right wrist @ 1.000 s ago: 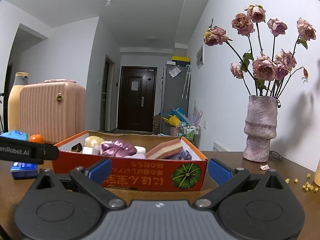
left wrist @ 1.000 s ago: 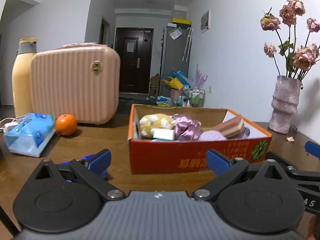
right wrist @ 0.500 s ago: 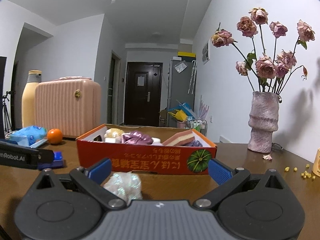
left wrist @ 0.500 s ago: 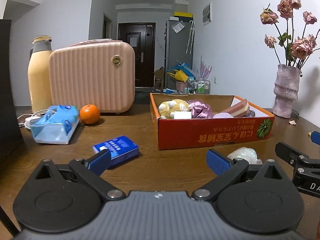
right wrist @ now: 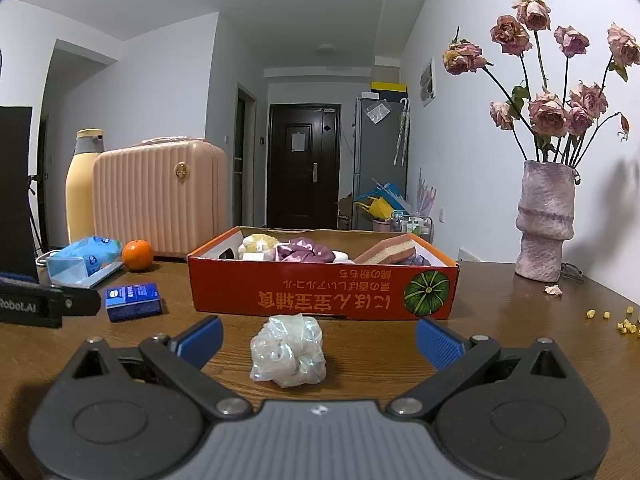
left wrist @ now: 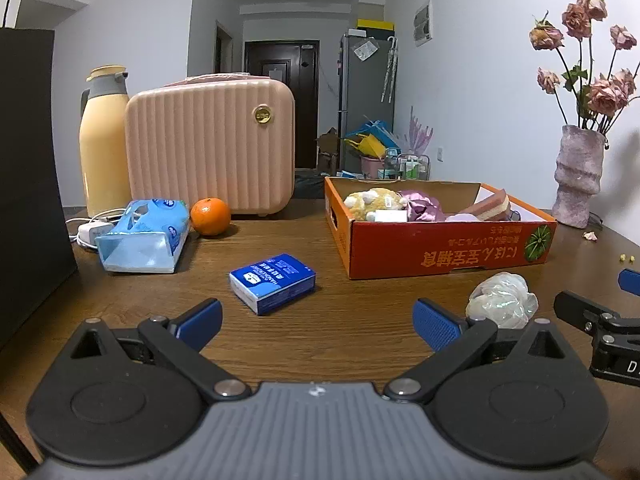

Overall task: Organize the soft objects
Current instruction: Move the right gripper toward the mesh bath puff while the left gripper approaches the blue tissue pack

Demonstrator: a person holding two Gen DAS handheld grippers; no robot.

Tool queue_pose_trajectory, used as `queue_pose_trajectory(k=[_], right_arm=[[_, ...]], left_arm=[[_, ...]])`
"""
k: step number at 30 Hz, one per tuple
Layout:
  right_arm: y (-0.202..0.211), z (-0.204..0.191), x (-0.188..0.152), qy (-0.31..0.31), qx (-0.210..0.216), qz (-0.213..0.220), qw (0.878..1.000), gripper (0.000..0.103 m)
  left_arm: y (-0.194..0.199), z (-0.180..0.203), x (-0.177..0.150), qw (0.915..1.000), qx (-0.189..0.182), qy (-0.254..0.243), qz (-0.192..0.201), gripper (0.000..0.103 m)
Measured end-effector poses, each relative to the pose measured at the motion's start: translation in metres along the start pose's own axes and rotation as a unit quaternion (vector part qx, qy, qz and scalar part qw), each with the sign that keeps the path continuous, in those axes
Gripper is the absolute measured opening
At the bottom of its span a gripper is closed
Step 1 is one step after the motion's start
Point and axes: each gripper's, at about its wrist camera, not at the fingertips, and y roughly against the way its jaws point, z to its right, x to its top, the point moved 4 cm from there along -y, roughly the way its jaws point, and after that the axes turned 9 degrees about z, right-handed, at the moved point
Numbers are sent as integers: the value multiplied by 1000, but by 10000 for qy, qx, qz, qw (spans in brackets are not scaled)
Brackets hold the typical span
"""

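An orange cardboard box (left wrist: 448, 254) (right wrist: 320, 292) on the wooden table holds a plush toy (left wrist: 374, 202), a purple scrunchie (right wrist: 306, 252), a layered sponge (right wrist: 390, 250) and other soft items. A crumpled iridescent wad (right wrist: 287, 350) (left wrist: 502, 300) lies on the table in front of the box, between the fingers of my open right gripper (right wrist: 318, 338) but untouched. My left gripper (left wrist: 318, 320) is open and empty, just behind a small blue tissue pack (left wrist: 272, 282) (right wrist: 133, 300).
A light-blue tissue bag (left wrist: 146, 234), an orange (left wrist: 210, 216), a pink ribbed case (left wrist: 210, 146) and a yellow flask (left wrist: 102, 140) stand at the left. A vase of dried roses (right wrist: 546, 226) is at the right. A black panel (left wrist: 28, 168) borders the far left.
Both grippers have drawn back from the box toward the near edge. The blue tissue pack and the iridescent wad have come into view in front of them.
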Motion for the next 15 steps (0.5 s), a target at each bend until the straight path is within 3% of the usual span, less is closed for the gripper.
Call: queue_pose_trajectory(k=[15], right_arm=[[-13,1,-3,-88,-13,-307,9995,103]], left_arm=[[-1,-2,2,9998,-158,82,-66,103]])
